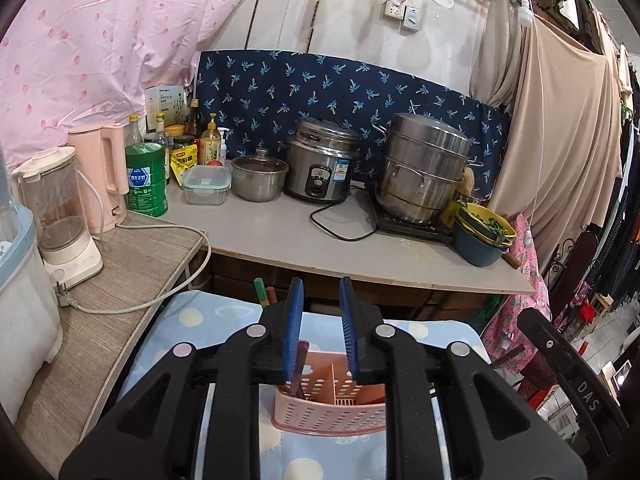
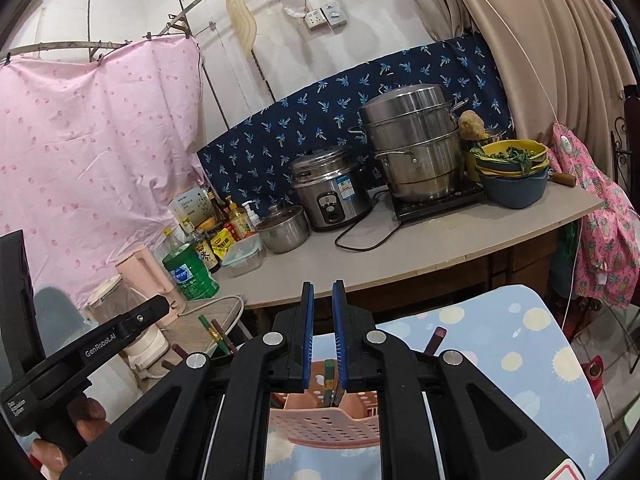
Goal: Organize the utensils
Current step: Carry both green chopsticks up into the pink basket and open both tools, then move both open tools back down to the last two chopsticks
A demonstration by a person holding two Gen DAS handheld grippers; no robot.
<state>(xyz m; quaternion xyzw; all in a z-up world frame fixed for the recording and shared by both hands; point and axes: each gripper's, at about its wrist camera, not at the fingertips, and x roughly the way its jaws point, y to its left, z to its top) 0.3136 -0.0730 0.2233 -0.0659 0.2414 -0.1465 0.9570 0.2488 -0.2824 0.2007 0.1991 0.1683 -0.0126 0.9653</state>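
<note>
- Cluttered kitchen corner ahead of both tools: a grey bench (image 1: 280,236) carries a rice cooker (image 1: 320,168), a stacked steel steamer pot (image 1: 424,168) and a row of bottles and jars, with a blue patterned cloth hung behind them as a splash guard.
- Directly beneath both tools sits a pink perforated utensil basket (image 1: 332,404), resting on a pale blue dotted cover (image 2: 500,344); its inner dividers split it into compartments, which is presumably why utensils go in upright, one group per slot.
- Left tool (image 1: 321,328): its blue pads stand moderately apart with nothing between them. A dark reddish stick (image 1: 300,368), likely a chopstick, stands in the basket's left compartment just below the left pad; it looks separate from the tool.
- Right tool (image 2: 322,332): its pads are drawn narrow, and a green-and-brown chopstick (image 2: 330,380) appears between them at their base, pointing down into the basket. Whether the pads actually pinch it I cannot tell, since the contact is hidden.
- More chopsticks (image 2: 218,334) stick up beyond the basket, ahead and left of the right tool, and one dark stick (image 2: 436,338) lies to its right, so sorting seems partly done.
- Holding both tools above the basket suits a straight vertical drop.
</note>
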